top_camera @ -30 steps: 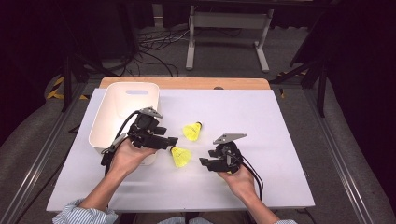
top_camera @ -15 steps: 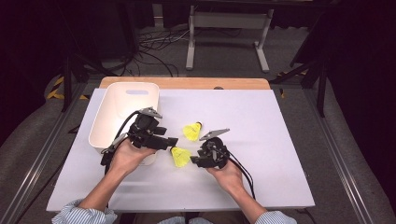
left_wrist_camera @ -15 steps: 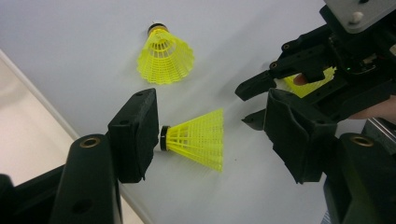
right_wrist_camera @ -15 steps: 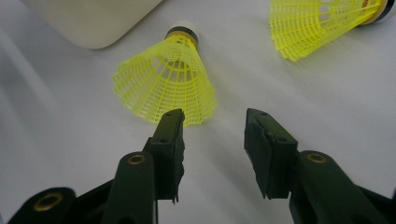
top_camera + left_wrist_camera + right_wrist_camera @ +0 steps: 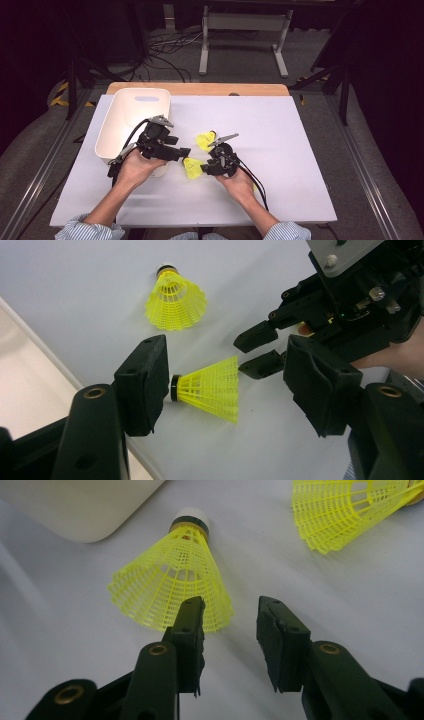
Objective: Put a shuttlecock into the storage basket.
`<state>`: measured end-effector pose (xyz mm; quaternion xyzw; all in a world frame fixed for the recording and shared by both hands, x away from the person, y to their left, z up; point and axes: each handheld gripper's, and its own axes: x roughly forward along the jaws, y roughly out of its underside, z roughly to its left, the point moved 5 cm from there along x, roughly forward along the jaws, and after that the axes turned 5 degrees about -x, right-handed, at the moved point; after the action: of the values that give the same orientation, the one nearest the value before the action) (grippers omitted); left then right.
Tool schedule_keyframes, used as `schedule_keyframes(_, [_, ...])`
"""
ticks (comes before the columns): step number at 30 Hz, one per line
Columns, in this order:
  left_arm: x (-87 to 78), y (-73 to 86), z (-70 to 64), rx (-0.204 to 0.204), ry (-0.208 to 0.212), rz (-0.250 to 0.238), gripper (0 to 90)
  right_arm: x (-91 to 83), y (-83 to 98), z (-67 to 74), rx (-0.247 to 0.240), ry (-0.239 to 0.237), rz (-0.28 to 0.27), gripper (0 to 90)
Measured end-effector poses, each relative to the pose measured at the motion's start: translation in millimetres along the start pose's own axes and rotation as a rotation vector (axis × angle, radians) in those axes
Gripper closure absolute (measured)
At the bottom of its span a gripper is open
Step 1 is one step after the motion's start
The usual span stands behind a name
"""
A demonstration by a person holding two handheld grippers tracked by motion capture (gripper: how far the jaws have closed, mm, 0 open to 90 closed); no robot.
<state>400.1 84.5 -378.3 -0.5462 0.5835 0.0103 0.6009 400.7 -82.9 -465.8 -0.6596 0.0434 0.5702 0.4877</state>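
Two yellow shuttlecocks lie on the white table, and the near shuttlecock [image 5: 192, 167] serves as the landmark. In the high view it rests on its side between the two tools, just right of the white bin [image 5: 132, 122]; its long axis runs roughly across the table, cork end toward the bin. The far shuttlecock [image 5: 205, 141] lies just beyond it, a little to the right. The left hand-held gripper [image 5: 184, 152] sits on the bin side of the near shuttlecock, its jaws reaching toward the cork end. The right hand-held gripper [image 5: 204, 166] comes in from the opposite side, at the skirt's flared end.

From the left gripper view, the near shuttlecock [image 5: 212, 388] lies between the left hand-held gripper's [image 5: 227, 385] wide-spread jaws. Its cork end sits right at one jaw and the flared skirt points at the other, which stands apart from it. The right hand-held gripper [image 5: 260, 351] shows just past the skirt rim, and the far shuttlecock [image 5: 175, 298] lies beyond, cork pointing away.

From the right gripper view, the right hand-held gripper [image 5: 230, 615] has just been closing its jaws to a narrow gap, with nothing clamped. One fingertip overlaps the skirt rim of the near shuttlecock [image 5: 172, 582], whose cork points away toward the bin [image 5: 75, 505]. The far shuttlecock [image 5: 350, 507] lies off to one side.
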Motion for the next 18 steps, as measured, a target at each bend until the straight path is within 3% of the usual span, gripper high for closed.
schedule_keyframes(18, [0.0,0.1,-0.1,-0.003,0.0,-0.001,35.4,7.3,-14.0,3.5,-0.009,0.04,0.042,73.5])
